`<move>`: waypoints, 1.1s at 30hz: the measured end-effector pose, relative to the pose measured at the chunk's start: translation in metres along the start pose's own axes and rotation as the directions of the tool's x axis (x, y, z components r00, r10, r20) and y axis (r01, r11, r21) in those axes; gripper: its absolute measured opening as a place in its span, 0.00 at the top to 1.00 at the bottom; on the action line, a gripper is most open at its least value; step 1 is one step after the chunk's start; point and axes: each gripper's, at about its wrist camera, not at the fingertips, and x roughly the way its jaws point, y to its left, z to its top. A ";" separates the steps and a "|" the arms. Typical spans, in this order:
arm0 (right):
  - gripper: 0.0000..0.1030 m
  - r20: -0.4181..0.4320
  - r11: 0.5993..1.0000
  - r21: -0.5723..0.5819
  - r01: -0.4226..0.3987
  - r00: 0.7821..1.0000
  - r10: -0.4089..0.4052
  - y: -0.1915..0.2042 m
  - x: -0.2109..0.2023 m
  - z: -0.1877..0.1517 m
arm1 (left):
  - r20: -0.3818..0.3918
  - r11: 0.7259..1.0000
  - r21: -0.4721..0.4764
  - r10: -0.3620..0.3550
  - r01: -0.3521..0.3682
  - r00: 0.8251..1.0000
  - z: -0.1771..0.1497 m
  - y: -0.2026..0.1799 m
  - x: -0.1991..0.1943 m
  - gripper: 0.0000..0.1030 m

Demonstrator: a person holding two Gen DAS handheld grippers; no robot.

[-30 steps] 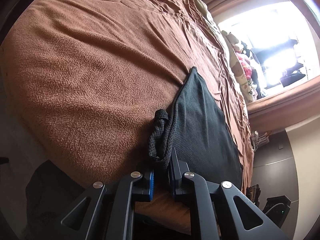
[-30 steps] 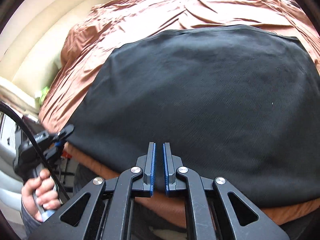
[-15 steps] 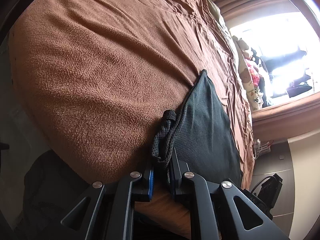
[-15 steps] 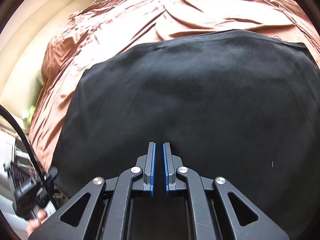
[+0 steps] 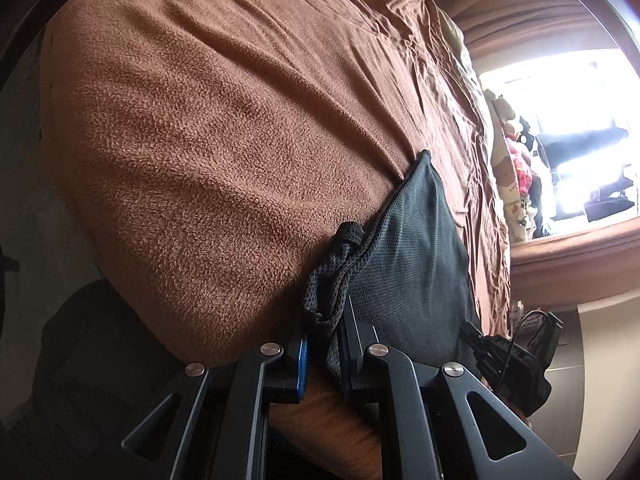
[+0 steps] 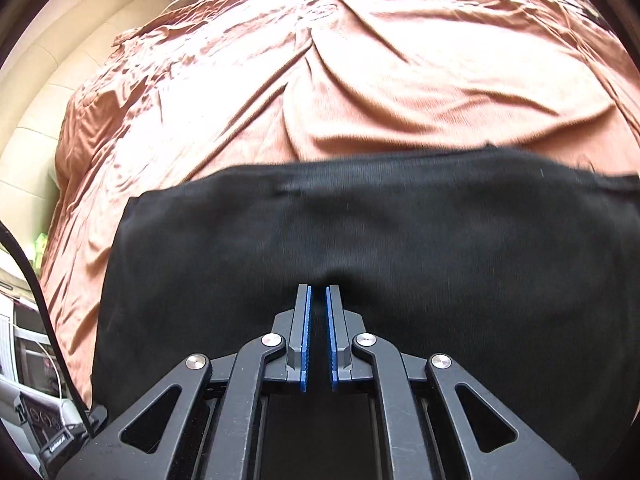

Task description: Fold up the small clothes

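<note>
Since a second ago, my right gripper [image 6: 318,288] has carried its near edge of the black garment [image 6: 360,240] toward the far side, so less cloth and more of the brown bed cover [image 6: 320,80] shows beyond it; I judge the first fold is under way. My left gripper [image 5: 324,320] keeps its pads pinched on the bunched mesh corner at the near left of the garment [image 5: 416,248] on the bed, while the right's pads, nearly pressed together, seem to pinch the near hem. I count one garment, two grippers, one bed.
</note>
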 end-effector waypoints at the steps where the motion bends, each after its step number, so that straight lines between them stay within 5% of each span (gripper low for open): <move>1: 0.96 -0.002 1.000 -0.004 0.003 1.000 -0.003 0.001 0.003 0.003 | 0.002 1.000 -0.012 0.000 0.000 1.000 -0.001 0.001 0.000 0.88; 17: 1.00 0.029 1.000 -0.005 0.026 0.999 -0.025 0.002 0.025 0.045 | 0.007 1.000 -0.008 0.027 -0.027 1.000 0.003 -0.005 0.006 0.88; 33: 1.00 0.011 0.994 -0.058 -0.089 0.996 0.090 -0.008 -0.038 -0.051 | 0.026 0.997 0.073 0.014 -0.016 1.000 0.000 -0.013 0.005 0.93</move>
